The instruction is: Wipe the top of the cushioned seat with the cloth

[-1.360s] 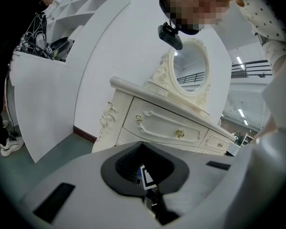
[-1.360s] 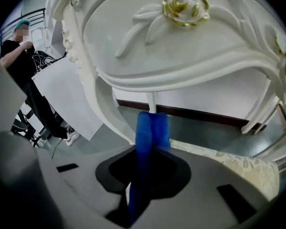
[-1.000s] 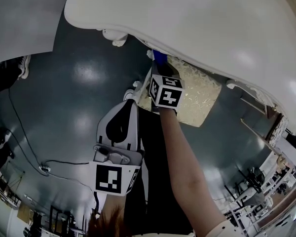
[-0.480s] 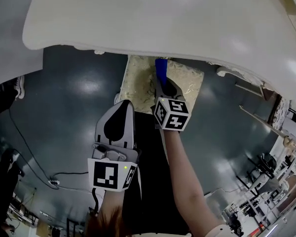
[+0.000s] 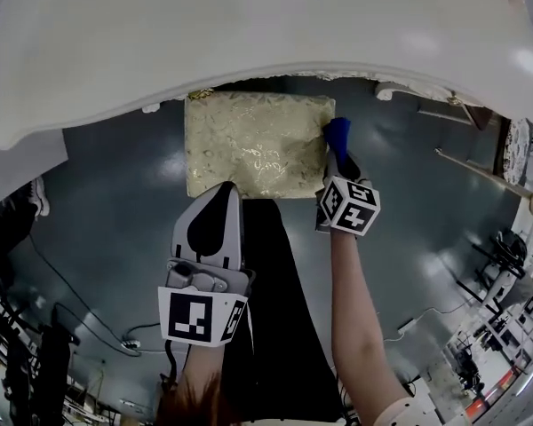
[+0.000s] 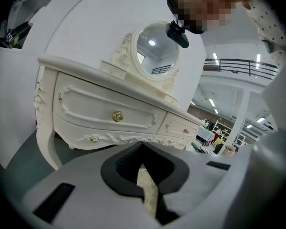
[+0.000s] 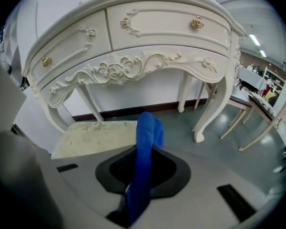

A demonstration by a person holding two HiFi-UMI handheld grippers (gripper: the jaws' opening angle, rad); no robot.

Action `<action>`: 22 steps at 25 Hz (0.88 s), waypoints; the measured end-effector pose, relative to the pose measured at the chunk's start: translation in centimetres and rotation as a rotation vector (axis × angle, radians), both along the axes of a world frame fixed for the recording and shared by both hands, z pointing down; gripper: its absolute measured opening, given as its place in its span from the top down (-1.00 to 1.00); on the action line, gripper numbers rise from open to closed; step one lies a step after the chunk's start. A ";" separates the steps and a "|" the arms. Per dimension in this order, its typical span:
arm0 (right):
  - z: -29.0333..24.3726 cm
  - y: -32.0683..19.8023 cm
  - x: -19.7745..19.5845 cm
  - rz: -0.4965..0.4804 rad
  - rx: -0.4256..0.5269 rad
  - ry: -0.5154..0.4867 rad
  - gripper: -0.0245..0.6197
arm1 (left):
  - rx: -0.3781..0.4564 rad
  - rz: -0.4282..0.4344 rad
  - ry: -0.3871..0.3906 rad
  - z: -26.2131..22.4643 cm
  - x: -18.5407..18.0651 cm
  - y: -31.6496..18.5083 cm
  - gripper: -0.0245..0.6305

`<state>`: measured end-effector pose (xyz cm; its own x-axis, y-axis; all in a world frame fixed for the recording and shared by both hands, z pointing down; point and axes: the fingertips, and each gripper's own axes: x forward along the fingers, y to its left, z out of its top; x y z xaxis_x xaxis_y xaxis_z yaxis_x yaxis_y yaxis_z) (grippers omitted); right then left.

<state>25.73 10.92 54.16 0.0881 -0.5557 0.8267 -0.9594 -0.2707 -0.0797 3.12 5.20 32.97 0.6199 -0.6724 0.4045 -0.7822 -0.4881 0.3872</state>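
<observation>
Head view: a square cushioned seat covered in pale gold patterned fabric (image 5: 253,145) stands on a glossy dark grey floor (image 5: 115,229), its far edge tucked under the curved top of a white carved dressing table (image 5: 249,34). The right gripper (image 5: 342,162) is at the seat's right edge, with a bright blue cloth (image 5: 338,134) sticking out past its tip beside the fabric. Whether the cloth touches the seat cannot be told here. The left gripper (image 5: 226,188) points at the seat's near edge, its tip just over that edge.

Left gripper view: the left gripper's (image 6: 144,175) jaws are together and hold nothing. Only a thin slit stays between them, and a sliver of the seat's gold fabric (image 6: 147,189) shows through it. Beyond stands the dressing table (image 6: 109,111) with gold knobs on its drawers and an oval mirror (image 6: 155,51) on top.

Right gripper view: the right gripper's (image 7: 142,178) jaws are clamped on the blue cloth (image 7: 148,137), which rises from between them as a folded strip with its top end flopped over. The seat (image 7: 95,135) lies to the left of and beyond the cloth, in front of the dressing table's (image 7: 133,46) curved legs. The grey floor (image 7: 190,123) lies to the right.
</observation>
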 end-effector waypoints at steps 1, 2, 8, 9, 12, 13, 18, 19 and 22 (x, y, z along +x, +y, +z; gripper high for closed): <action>0.3 0.6 0.8 0.010 -0.014 0.006 0.73 | 0.000 0.007 0.000 0.0 0.4 0.1 0.93; 0.7 1.1 1.5 0.016 -0.028 0.010 0.73 | 0.000 0.013 -0.001 0.0 0.7 0.1 0.93; 3.3 2.3 2.7 -0.007 -0.117 0.026 0.73 | -0.004 0.023 -0.010 0.3 1.4 0.3 0.93; 3.6 2.2 2.6 -0.017 -0.125 0.028 0.73 | -0.005 0.021 -0.011 0.3 1.3 0.3 0.93; 4.1 1.7 1.8 -0.041 -0.130 0.017 0.73 | -0.011 0.010 -0.015 0.5 1.1 0.4 0.93; 4.2 1.4 1.5 -0.046 -0.127 0.008 0.73 | -0.012 0.006 -0.015 0.6 1.0 0.4 0.93; 4.5 1.2 0.9 -0.033 -0.130 -0.002 0.73 | -0.015 -0.006 -0.012 0.6 0.7 0.3 0.93; 4.5 1.2 0.9 -0.030 -0.131 -0.004 0.73 | -0.014 -0.008 -0.011 0.5 0.6 0.3 0.93; 4.4 1.1 0.9 -0.034 -0.142 0.002 0.73 | -0.011 -0.013 -0.009 0.3 0.4 0.1 0.93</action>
<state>26.62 12.05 58.56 0.0730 -0.4359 0.8970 -0.9683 -0.2465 -0.0410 3.57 5.27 33.30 0.6074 -0.6759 0.4175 -0.7919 -0.4732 0.3860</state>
